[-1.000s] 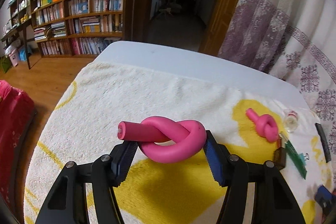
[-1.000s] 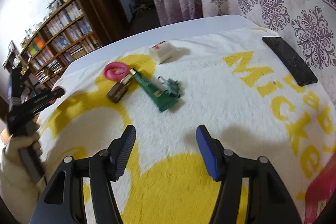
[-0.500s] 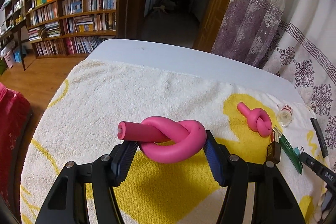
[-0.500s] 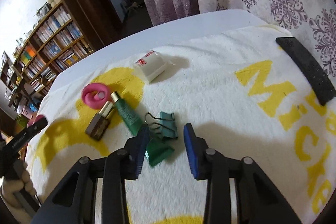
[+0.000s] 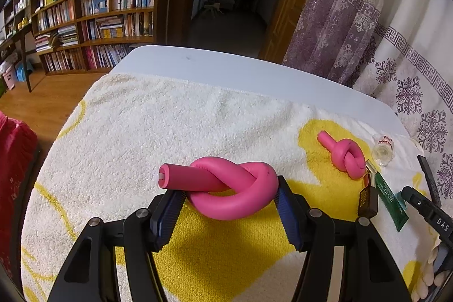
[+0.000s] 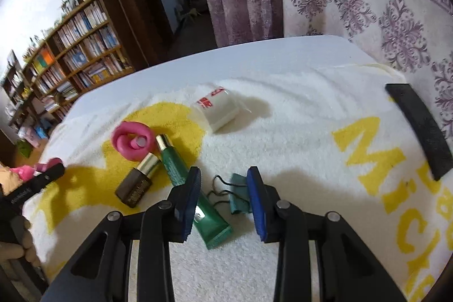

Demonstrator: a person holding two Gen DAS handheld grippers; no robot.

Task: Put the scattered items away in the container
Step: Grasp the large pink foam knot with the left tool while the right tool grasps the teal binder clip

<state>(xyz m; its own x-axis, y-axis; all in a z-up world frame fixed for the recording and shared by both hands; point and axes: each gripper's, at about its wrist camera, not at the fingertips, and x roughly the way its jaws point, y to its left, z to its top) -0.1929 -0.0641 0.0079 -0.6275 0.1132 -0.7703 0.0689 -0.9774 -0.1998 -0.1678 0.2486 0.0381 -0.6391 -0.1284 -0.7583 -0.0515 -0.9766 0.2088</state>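
Left tongs are clamped on a pink knotted foam curler, pads pressing its loop from both sides, held off the yellow-and-white towel that covers the bench.

Right tongs are down over the clutter. Jaws have just been closing, but a gap still shows on both sides of the teal binder clip between them, so I read them as apart, not gripping. The left pad sits over the lower part of the green tube.

Places relative to the green tube:
- binder clip: just beside its flat end, on the far side from the brown bottle
- brown gold-capped bottle: alongside it, touching or nearly
- second pink curler: at its cap end
- white tape roll: beyond the cap end, apart
- black flat strip: well apart, near the towel's far edge

Container: not identifiable in either view. A red fabric thing sits off the towel's edge in the left view; can't tell if that's it.

Step, as I judge it: right side mid-pick on the clip, left side carrying a curler, not yet dropped.

Next move calls for shifting the right tongs off the tube so only the clip's body is caught, then closing fully. Risk: pinching the tube with it, or the wire handles slipping out.
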